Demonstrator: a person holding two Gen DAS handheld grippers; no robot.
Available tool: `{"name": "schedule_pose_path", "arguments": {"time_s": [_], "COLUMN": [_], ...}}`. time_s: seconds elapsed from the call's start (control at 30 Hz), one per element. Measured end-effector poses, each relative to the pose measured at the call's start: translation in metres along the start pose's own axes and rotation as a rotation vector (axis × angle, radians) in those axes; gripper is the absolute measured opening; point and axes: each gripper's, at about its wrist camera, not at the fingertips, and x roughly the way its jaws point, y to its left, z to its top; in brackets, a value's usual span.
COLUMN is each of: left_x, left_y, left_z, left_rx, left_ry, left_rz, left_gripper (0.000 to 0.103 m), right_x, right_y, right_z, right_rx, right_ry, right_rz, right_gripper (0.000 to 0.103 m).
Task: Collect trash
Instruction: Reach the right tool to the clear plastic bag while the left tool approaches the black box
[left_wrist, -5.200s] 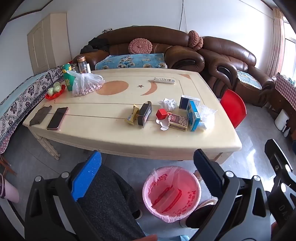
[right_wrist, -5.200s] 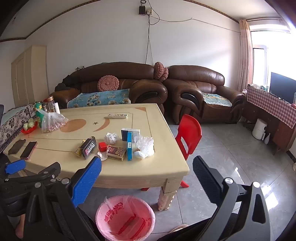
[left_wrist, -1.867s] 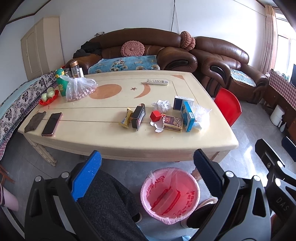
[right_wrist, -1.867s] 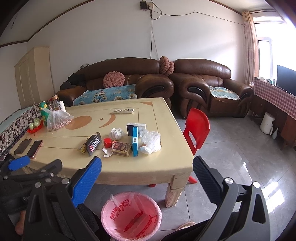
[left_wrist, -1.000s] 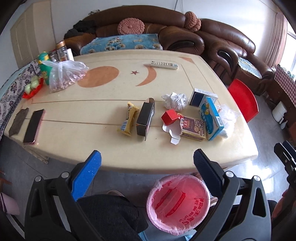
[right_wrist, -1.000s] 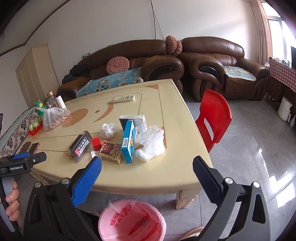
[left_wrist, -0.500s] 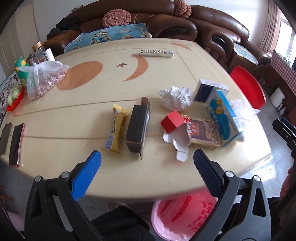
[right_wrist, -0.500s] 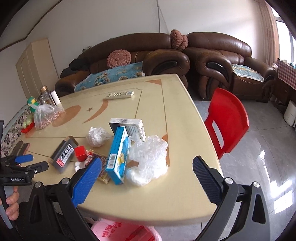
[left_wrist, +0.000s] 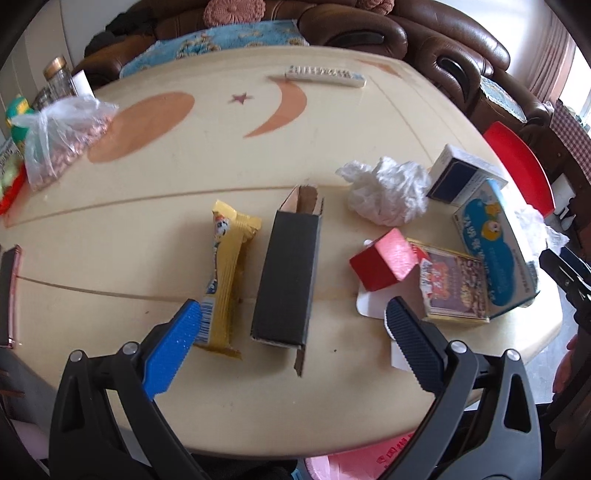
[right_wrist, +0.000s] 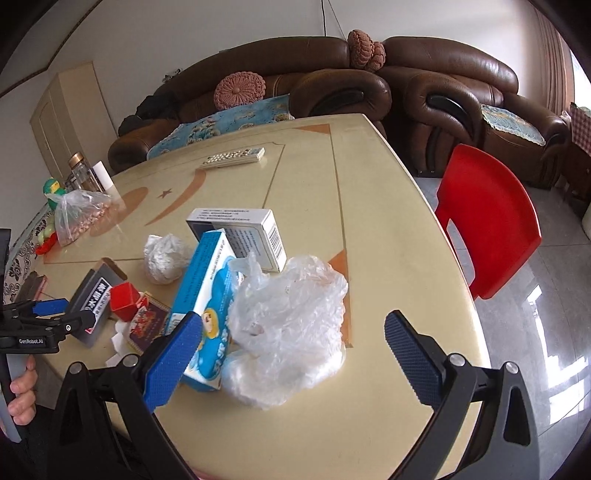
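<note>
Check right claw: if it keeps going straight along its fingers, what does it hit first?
Most likely the crumpled clear plastic bag, which lies between the open fingers of the right claw, dead ahead. The blue box sits just left of that line, by the blue finger. Depth is hard to judge through the fisheye.

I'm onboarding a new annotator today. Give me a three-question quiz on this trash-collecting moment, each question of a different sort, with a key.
1. True or false: the left gripper is shut on the long black cardboard box.
2. Which item lies directly ahead of the right gripper? A) grey remote control B) crumpled clear plastic bag C) red plastic chair
3. Fill in: the yellow snack wrapper lies to the ____ of the black box in the left wrist view.

Key: 1 false, its jaws stand open and empty. 2 B. 3 left.
</note>
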Motion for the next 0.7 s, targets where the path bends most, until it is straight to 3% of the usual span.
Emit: {"name": "schedule_pose_path", "arguments": {"time_s": [0.33, 0.53, 0.7], "left_x": [0.011, 0.008, 0.004], "left_y": [0.011, 0.023, 0.033], "left_z": [0.004, 0.006, 0.005], "left_rx": [-0.036, -0.094, -0.133], "left_ry": [0.007, -0.005, -0.021], "left_rz": [-0.018, -0.038, -0.022], "left_gripper": [0.096, 0.083, 0.083], "right_x": [0.025, 0.031, 0.033], "right_y": [-0.004, -0.003, -0.006], "right_z": [-0.004, -0.005, -0.006], "right_rx": [0.021, 0.022, 0.042], "right_ry": [0.037, 0.039, 0.049], "right_rz": [-0.002, -0.003, 0.008], "right_gripper": [0.096, 0.092, 0.092]}}
